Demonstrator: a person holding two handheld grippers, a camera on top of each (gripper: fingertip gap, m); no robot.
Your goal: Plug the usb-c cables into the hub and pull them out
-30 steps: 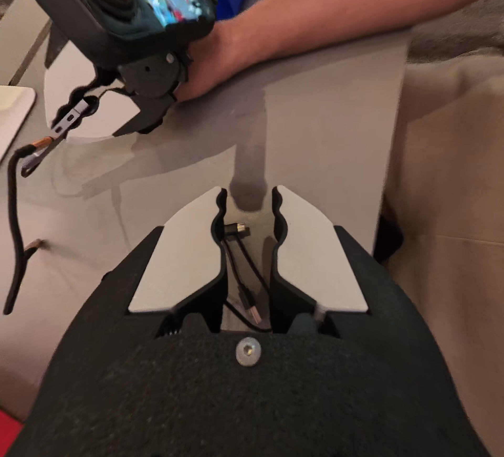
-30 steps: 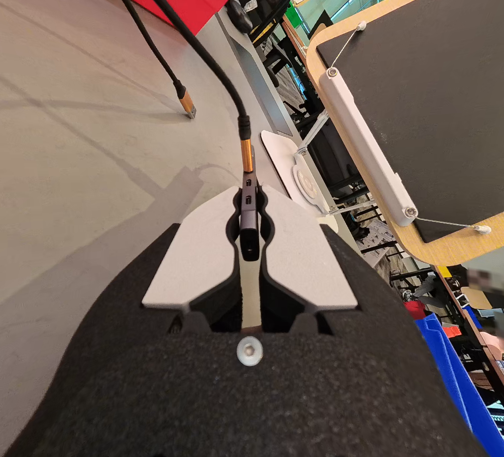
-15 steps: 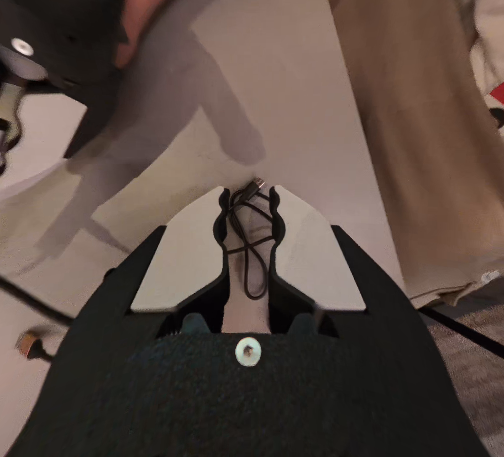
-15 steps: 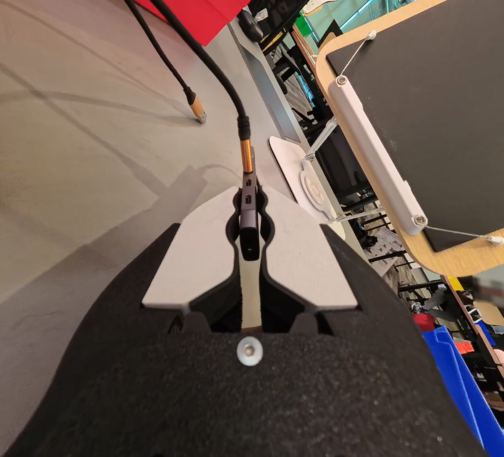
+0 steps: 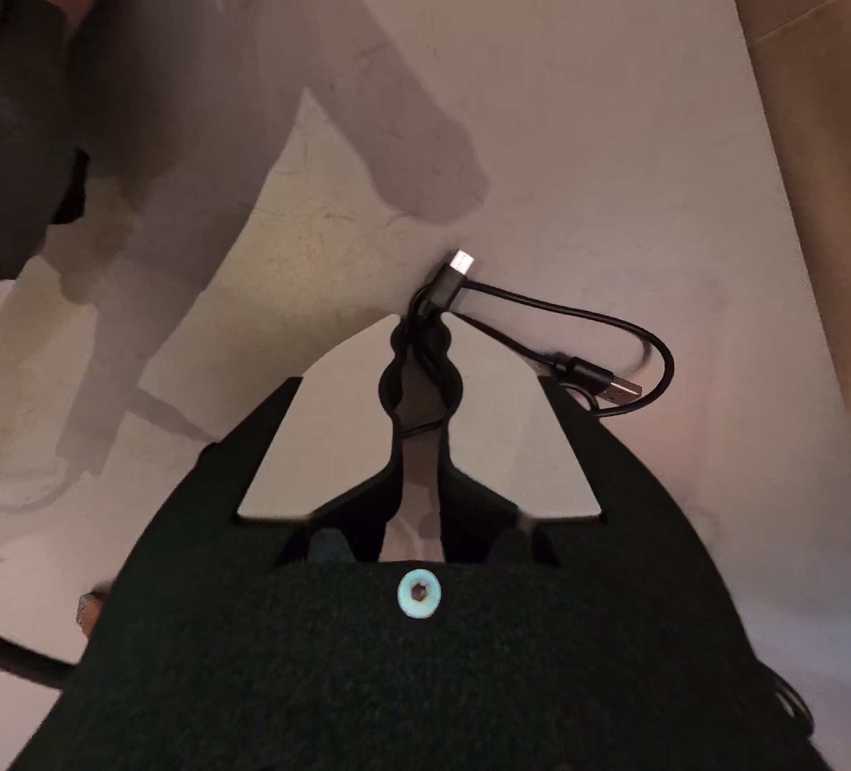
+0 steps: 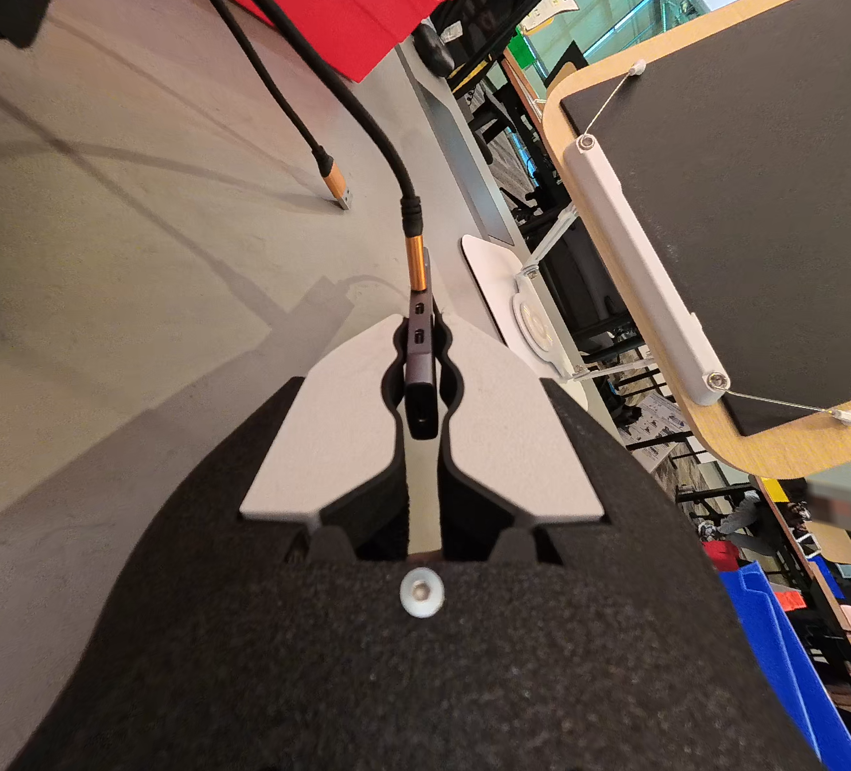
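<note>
Hub [image 6: 420,373], a slim dark grey bar, sits clamped between the narrow fingers of the right gripper [image 6: 421,337], raised over the grey table [image 6: 138,288]. One thick black cable [image 6: 411,215] with an orange plug is seated in its far end; a second orange plug [image 6: 336,187] rests loose on the table to the left. Left gripper [image 5: 421,334] pinches a thin black cable [image 5: 575,311], fingers nearly together, its small plug [image 5: 453,279] poking out beyond the tips.
</note>
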